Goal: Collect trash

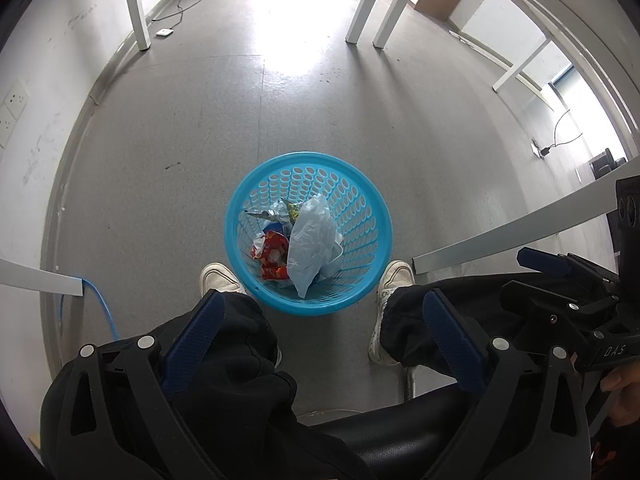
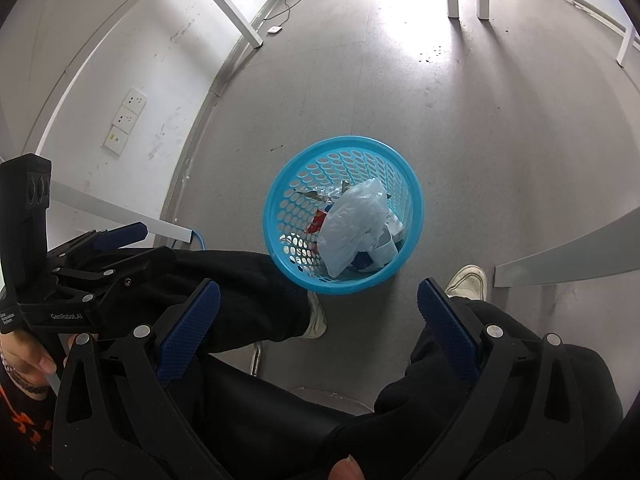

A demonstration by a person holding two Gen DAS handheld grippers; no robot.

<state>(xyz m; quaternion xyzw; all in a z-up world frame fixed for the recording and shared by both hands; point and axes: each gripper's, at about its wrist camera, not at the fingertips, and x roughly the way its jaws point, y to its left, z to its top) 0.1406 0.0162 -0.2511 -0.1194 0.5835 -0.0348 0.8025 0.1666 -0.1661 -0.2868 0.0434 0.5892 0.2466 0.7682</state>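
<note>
Seen from above: a blue perforated basket (image 1: 308, 236) on the grey floor (image 1: 160, 160), between two white shoes (image 1: 218, 278). Inside the basket, a pale crumpled plastic bag (image 1: 312, 240), on top of the other trash; beside it a red and orange wrapper (image 1: 274, 256) and, toward the far wall of the basket, a shiny foil wrapper (image 1: 266, 213). Left tool (image 1: 324, 320) held over black trouser legs (image 1: 240, 360), blue pads (image 1: 200, 340) wide apart, nothing between them. Right tool (image 2: 318, 316) also spread wide and empty, above the knees. Both tools near each other, well above the basket, not touching it. White table legs (image 1: 364, 4) farther off on the floor, and a light blue cable (image 1: 105, 312) near the wall at left.
</note>
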